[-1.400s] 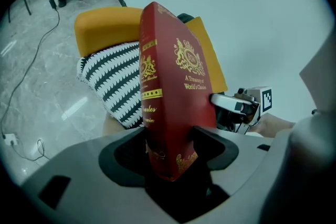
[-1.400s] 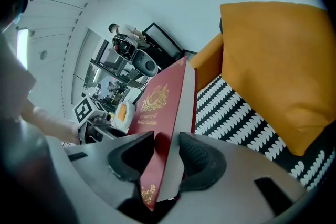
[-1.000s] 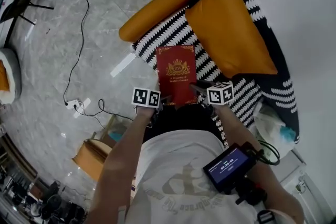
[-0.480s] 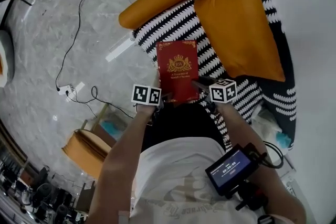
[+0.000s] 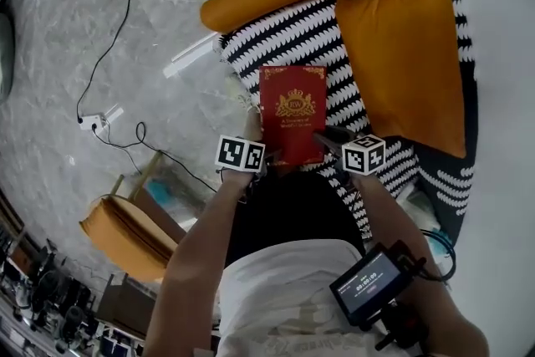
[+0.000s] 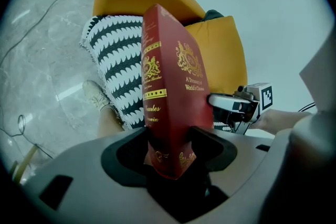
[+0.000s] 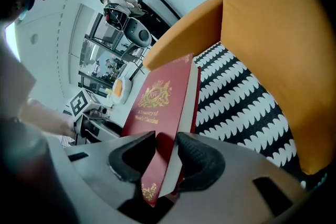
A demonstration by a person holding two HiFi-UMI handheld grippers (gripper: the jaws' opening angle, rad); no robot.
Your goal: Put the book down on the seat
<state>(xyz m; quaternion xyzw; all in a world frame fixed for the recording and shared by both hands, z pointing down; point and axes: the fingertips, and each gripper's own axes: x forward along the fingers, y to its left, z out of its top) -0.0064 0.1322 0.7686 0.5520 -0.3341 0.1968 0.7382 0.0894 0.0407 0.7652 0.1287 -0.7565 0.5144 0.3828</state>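
- Red hardback with gilt print: the book (image 5: 292, 117) is held out over the front part of the striped seat (image 5: 284, 38), cover upward. Whether it touches the cushion yet, I cannot tell.
- The left gripper (image 6: 170, 147) pinches the near corner at the spine, and the right gripper (image 7: 167, 157) pinches the near corner at the page edge. Both pairs of fingers (image 7: 205, 157) have just been closing a shade tighter, with the book between them.
- To set it down well, I would lower both hands evenly and let the far edge meet the cushion first. It should land well back from the front lip, and the fingers should spread only once the weight rests.
- It has a gold crest and lettering on the cover and gold bands down the spine. It looks thick and stiff, unlikely to flop, though it might slide towards the orange backrest (image 5: 401, 54).
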